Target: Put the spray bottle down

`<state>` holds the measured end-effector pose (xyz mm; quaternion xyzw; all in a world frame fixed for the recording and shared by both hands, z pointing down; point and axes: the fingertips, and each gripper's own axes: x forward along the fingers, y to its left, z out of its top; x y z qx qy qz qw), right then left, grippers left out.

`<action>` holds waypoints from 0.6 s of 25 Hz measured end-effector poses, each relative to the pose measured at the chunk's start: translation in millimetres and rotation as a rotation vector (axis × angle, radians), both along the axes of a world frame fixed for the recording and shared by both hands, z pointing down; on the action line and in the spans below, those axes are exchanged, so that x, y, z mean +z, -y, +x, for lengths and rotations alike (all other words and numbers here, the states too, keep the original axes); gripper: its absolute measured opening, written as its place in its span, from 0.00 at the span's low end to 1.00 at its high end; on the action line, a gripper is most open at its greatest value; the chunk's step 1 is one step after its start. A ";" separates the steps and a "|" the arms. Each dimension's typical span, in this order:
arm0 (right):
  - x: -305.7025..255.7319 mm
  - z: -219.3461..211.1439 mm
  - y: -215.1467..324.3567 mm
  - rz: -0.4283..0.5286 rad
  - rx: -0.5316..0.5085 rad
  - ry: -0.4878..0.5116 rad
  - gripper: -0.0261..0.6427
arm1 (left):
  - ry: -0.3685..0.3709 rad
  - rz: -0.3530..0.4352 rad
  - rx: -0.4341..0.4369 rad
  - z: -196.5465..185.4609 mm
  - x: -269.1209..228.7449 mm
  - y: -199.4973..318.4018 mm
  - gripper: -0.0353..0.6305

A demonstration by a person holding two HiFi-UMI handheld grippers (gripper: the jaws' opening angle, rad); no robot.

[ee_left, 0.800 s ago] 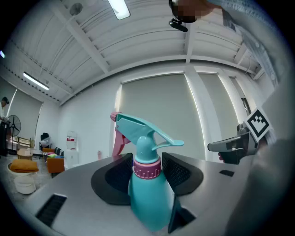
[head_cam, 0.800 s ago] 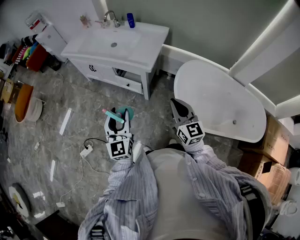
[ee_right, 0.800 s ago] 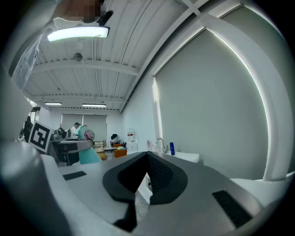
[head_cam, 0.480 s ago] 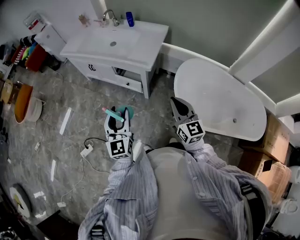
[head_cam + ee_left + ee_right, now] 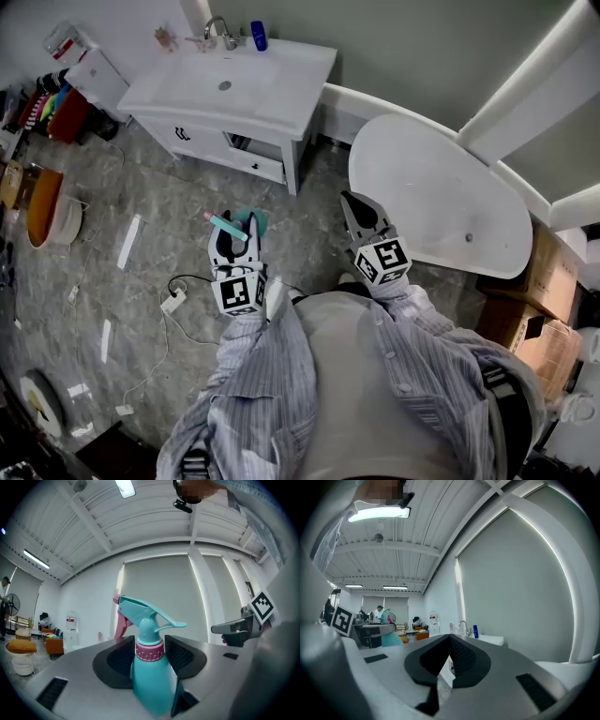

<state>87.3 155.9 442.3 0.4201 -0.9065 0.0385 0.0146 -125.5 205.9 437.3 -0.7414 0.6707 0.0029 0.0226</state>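
Gripping teal spray bottle (image 5: 149, 681) upright in left gripper (image 5: 149, 641), pads wide apart on its shoulder below pink collar, in mid-air out from vanity (image 5: 234, 89) front. Right gripper (image 5: 361, 217) shut on nothing, off vanity's right corner. Likely best: keep upright, lower until base sits flat, only then open; top-heavy trigger head, so probably tippy. If going for vanity top, stay clear of faucet (image 5: 222, 34) and blue bottle (image 5: 259, 36) at its back edge. Grey marbled floor (image 5: 141, 187) in front of vanity, power strip (image 5: 172, 302) lying there; white bathtub (image 5: 441, 206) right of vanity.
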 end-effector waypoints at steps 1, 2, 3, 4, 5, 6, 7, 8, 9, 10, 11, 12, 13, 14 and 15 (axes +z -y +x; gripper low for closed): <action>-0.3 -1.4 0.4 0.002 0.001 -0.002 0.06 | -0.001 0.001 0.003 -1.3 0.0 1.0 0.35; -0.6 -3.0 0.7 0.004 0.003 -0.005 0.06 | -0.002 0.002 0.006 -2.7 0.0 2.1 0.35; -0.9 -4.6 1.0 0.006 0.006 -0.007 0.06 | -0.003 0.002 0.009 -4.2 -0.2 3.1 0.35; -1.0 -6.2 1.2 0.007 0.009 -0.008 0.06 | -0.004 0.002 0.012 -5.8 -0.5 4.0 0.35; -1.1 -7.9 1.4 0.007 0.012 -0.009 0.06 | -0.004 0.002 0.015 -7.6 -1.0 4.8 0.35; -1.0 -9.7 1.7 0.007 0.016 -0.009 0.06 | -0.003 0.003 0.019 -9.6 -1.4 5.6 0.35; -0.8 -11.6 1.8 0.006 0.020 -0.009 0.06 | -0.003 0.003 0.023 -11.6 -1.5 6.3 0.35; -0.4 -13.5 1.8 0.005 0.023 -0.009 0.06 | -0.003 0.003 0.027 -13.6 -1.1 6.8 0.35; 0.1 -15.5 1.8 0.004 0.026 -0.008 0.06 | -0.004 0.002 0.031 -15.8 -0.4 7.2 0.35; 0.8 -17.7 1.9 0.004 0.029 -0.009 0.06 | -0.004 0.002 0.034 -18.3 0.3 7.7 0.35; 1.5 -20.2 2.1 0.003 0.031 -0.009 0.06 | -0.005 0.003 0.036 -20.9 0.9 8.5 0.35; 2.1 -23.0 2.5 0.003 0.033 -0.011 0.06 | -0.006 0.004 0.040 -23.7 1.3 9.6 0.35; 2.7 -25.7 2.8 0.003 0.036 -0.012 0.06 | -0.007 0.006 0.044 -26.5 1.6 10.8 0.35; 3.3 -28.3 3.3 0.002 0.040 -0.014 0.06 | -0.009 0.006 0.048 -29.3 2.0 12.0 0.35; 4.0 -30.7 3.9 0.001 0.044 -0.014 0.06 | -0.010 0.006 0.052 -32.1 2.4 13.5 0.35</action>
